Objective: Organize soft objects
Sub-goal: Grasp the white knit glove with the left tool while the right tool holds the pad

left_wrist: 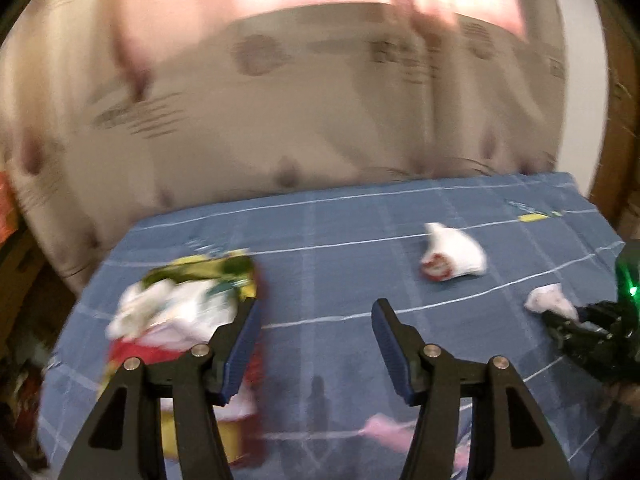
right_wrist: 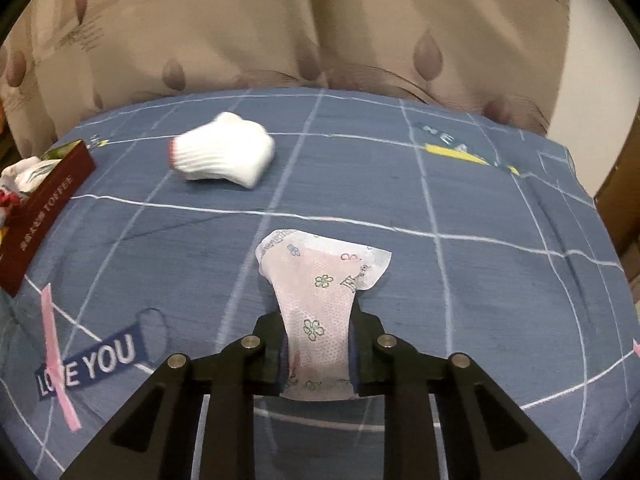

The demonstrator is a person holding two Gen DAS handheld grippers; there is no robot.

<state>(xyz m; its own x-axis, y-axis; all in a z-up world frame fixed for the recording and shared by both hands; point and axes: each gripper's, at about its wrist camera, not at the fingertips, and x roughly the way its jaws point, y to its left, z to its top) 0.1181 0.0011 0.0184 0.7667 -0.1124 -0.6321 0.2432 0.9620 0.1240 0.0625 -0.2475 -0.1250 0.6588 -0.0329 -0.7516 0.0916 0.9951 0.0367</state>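
Note:
My right gripper (right_wrist: 318, 316) is shut on a soft white packet (right_wrist: 320, 280) printed with small flowers, held just above the blue checked cloth (right_wrist: 480, 200). In the left wrist view the same packet (left_wrist: 548, 300) sticks out of the right gripper (left_wrist: 564, 320) at the far right. A rolled white sock with a red cuff (right_wrist: 224, 156) (left_wrist: 452, 256) lies on the cloth beyond it. My left gripper (left_wrist: 316, 308) stands open with nothing between its fingers, just right of a dark red box (left_wrist: 258, 292) that holds several white soft items (left_wrist: 172, 312).
The red box (right_wrist: 44, 204), lettered TOFFEE, sits at the cloth's left edge. A pink strip (right_wrist: 56, 356) lies across a "LOVE YOU" patch. A beige patterned curtain (right_wrist: 280, 40) hangs behind the cloth-covered surface. The left wrist view is blurred.

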